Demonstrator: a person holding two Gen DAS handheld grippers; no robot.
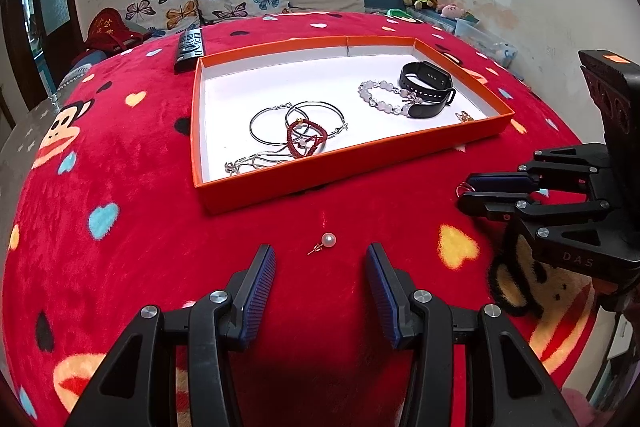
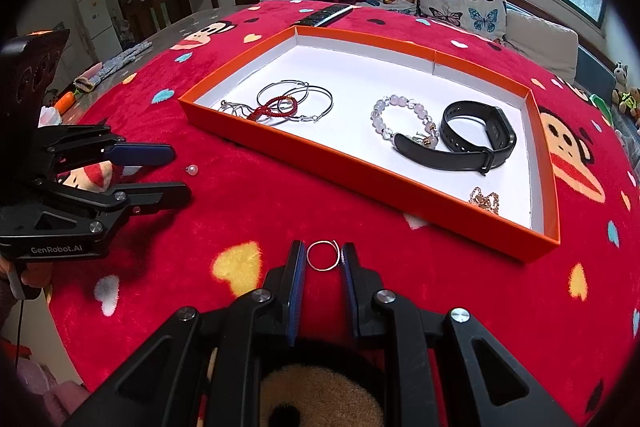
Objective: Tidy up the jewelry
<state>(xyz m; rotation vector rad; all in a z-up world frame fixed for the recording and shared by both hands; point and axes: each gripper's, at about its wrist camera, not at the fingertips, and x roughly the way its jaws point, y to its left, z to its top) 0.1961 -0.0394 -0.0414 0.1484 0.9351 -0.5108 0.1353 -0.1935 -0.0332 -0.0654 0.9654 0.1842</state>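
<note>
Jewelry handling centres on a thin silver wire hoop ring, clamped upright between the blue ribbed pads of the right gripper above the red plush heart-print blanket. Only the right wrist view shows this hoop whole; the left wrist view shows just a sliver at the fingertips of that gripper. The left gripper stands released, jaws apart, with a white pearl stud earring lying on the blanket between its tips. Beyond sits a shallow orange cardboard tray with a white floor. It holds silver hoops, a red braided cord bracelet, a pale bead bracelet and a black smart band.
</note>
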